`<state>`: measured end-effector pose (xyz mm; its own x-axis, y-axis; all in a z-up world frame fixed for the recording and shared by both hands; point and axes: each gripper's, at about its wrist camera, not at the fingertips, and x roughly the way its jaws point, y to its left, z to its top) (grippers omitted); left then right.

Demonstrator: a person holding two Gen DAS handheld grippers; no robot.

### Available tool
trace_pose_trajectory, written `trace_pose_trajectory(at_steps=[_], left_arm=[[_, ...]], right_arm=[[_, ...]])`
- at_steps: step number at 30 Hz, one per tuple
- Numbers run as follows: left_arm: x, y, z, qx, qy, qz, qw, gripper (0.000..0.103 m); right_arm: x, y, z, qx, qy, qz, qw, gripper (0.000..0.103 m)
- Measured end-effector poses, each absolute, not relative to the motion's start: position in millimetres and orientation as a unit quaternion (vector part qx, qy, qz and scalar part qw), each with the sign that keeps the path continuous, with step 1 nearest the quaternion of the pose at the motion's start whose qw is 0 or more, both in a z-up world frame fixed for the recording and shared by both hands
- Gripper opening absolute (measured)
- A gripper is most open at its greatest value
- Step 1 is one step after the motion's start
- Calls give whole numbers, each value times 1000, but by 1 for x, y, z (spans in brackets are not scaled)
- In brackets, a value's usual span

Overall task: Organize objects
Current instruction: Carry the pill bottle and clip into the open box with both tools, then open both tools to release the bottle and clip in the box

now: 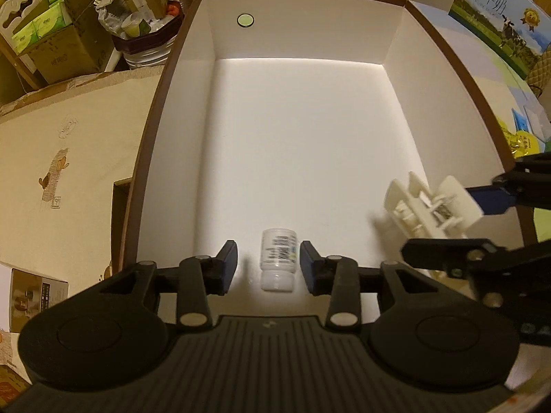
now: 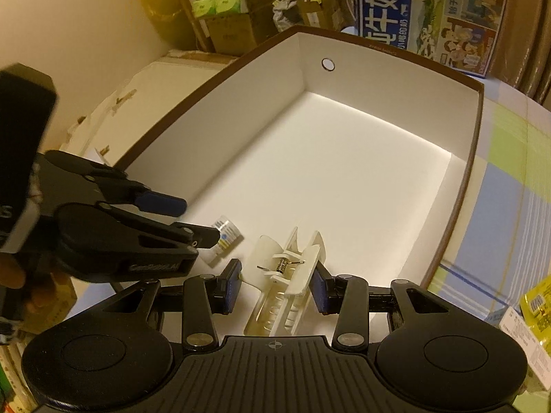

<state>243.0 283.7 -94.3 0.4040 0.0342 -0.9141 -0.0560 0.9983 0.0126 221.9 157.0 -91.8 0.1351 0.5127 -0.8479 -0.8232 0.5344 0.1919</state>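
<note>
The tabletop [image 2: 509, 186] wears a checked cloth in pale blue, green and white. On it stands a large open box [image 1: 458, 65] — white inside, brown along the rim — and just behind it a blue milk carton [image 2: 427, 17]. Yellow packets [image 2: 539, 306] and a printed paper lie on the cloth beside the box.

Small white bottle [image 1: 278, 263] lies in the white box [image 1: 179, 110] — between the left gripper's [image 1: 268, 263] parted pads, untouched.
</note>
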Motion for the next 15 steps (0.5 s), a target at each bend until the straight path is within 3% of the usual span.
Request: trace_pose_trajectory(at_steps=[15], left_arm=[[228,282,-79,-29,535,26,844,53]], right_arm=[[220,152,-86,-174,449,472,738,41]])
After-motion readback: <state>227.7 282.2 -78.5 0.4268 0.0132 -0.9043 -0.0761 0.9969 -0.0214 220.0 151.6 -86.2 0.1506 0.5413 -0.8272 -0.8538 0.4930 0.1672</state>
